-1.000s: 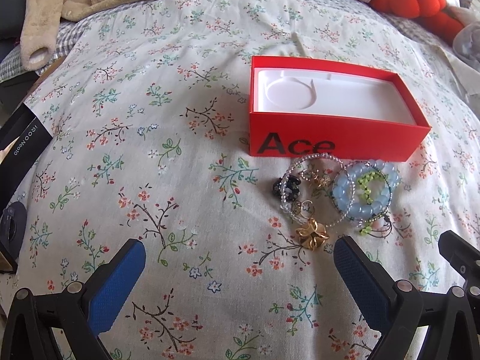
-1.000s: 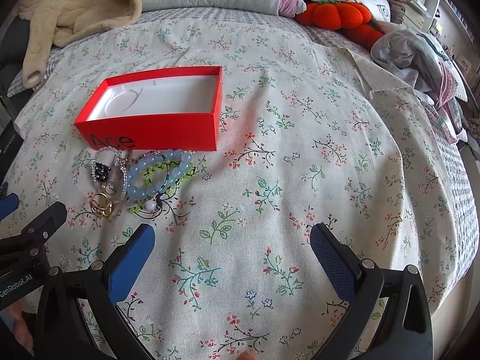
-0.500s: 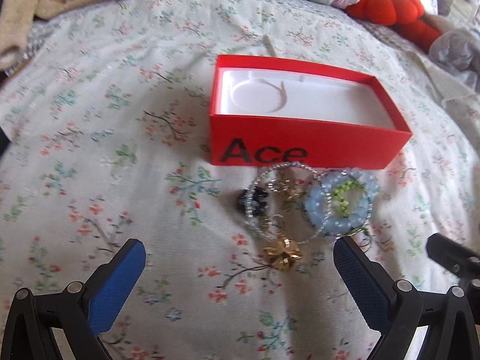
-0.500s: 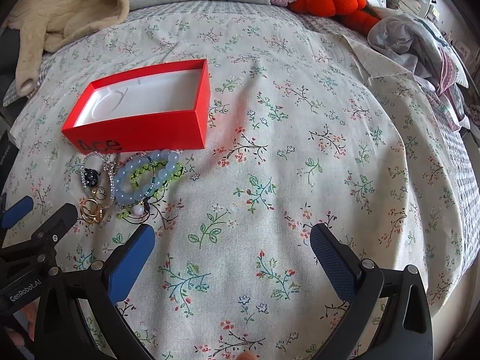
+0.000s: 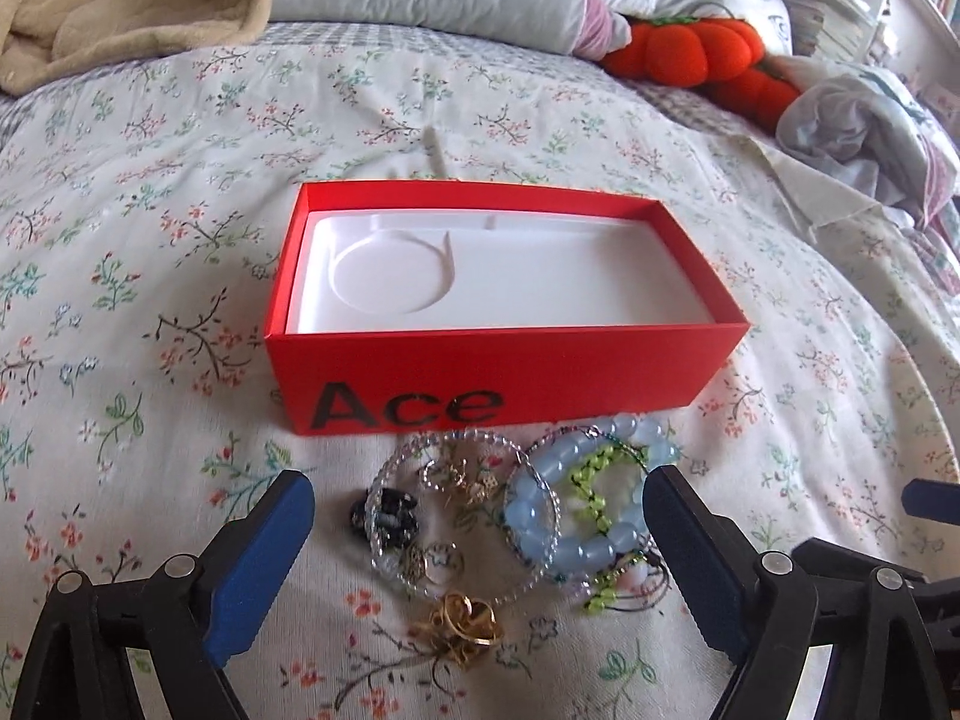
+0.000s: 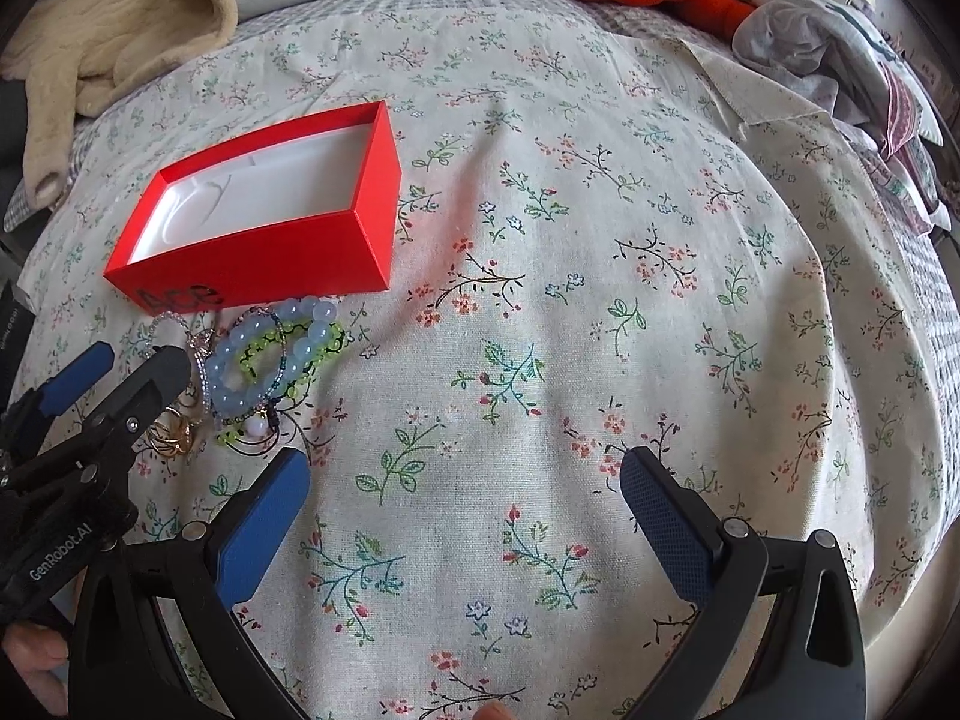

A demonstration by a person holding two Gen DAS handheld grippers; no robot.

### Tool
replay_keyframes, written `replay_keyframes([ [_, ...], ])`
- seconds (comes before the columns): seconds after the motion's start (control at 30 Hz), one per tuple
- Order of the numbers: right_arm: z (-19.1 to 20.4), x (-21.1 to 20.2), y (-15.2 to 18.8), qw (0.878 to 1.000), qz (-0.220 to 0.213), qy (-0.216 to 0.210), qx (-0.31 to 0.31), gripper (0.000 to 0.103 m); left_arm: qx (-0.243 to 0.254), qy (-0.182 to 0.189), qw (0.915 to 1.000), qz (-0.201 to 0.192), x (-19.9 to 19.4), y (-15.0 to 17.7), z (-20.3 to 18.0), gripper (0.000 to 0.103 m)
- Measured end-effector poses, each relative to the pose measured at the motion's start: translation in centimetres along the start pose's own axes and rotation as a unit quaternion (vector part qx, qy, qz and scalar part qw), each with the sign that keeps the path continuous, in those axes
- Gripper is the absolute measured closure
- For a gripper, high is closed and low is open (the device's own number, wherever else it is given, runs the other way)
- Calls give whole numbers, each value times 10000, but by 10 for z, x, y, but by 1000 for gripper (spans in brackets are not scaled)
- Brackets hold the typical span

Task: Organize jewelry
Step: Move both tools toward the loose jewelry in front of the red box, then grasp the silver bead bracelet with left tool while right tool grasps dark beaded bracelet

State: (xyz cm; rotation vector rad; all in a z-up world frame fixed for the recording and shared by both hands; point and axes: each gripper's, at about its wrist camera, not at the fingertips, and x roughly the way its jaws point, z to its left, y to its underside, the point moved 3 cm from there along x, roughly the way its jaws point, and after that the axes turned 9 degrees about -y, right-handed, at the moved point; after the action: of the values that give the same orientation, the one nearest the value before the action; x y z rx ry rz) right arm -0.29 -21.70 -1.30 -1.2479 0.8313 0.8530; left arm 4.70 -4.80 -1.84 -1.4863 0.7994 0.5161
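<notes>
While the left gripper [image 5: 478,504] straddled the jewelry pile [image 5: 510,516], its jaws had just been closing yet stood wide, pads clear of every piece. Beyond its tips sat the red box [image 5: 498,372], empty. The right gripper [image 6: 465,480] gaped wide over bare floral bedspread [image 6: 600,300], the pile off to its left, partly hidden behind the left gripper's finger [image 6: 150,378]; tangled cords there were hard to separate.

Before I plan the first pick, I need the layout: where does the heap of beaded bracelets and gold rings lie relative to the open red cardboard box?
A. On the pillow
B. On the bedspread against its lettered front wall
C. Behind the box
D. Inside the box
B: the heap of beaded bracelets and gold rings lies on the floral bedspread just in front of the open red cardboard box, whose white insert holds nothing.
</notes>
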Motion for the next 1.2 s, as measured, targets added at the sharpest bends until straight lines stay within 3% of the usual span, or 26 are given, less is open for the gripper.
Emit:
replay_keyframes([
  [0.2, -4, 4, -1, 10000, 47, -7, 50, 0, 56, -123, 9999, 104, 14, 0, 1, 22],
  [0.4, -4, 6, 0, 9999, 117, -16, 55, 0, 75, -186, 9995, 247, 21, 1, 5, 50],
  [0.73, 4, 5, -8, 9998, 167, -108, -98, 0, -6, -146, 9997, 213, -1, 1, 16, 55],
  [0.9, 18, 4, -20, 9954, 412, -864, -55, 2, -168, -164, 9993, 278, -16, -1, 27, 56],
  [1.1, 42, 9, -40, 9800, 476, -1921, 219, 29, -287, -257, 9985, 396, -30, 1, 43, 56],
  [1.17, 49, 17, -44, 9766, 554, -2064, 247, 49, -342, -282, 9979, 464, -31, 5, 50, 56],
  [1.2, 53, 21, -46, 9757, 590, -2096, 240, 53, -381, -295, 9976, 492, -32, 6, 54, 56],
])
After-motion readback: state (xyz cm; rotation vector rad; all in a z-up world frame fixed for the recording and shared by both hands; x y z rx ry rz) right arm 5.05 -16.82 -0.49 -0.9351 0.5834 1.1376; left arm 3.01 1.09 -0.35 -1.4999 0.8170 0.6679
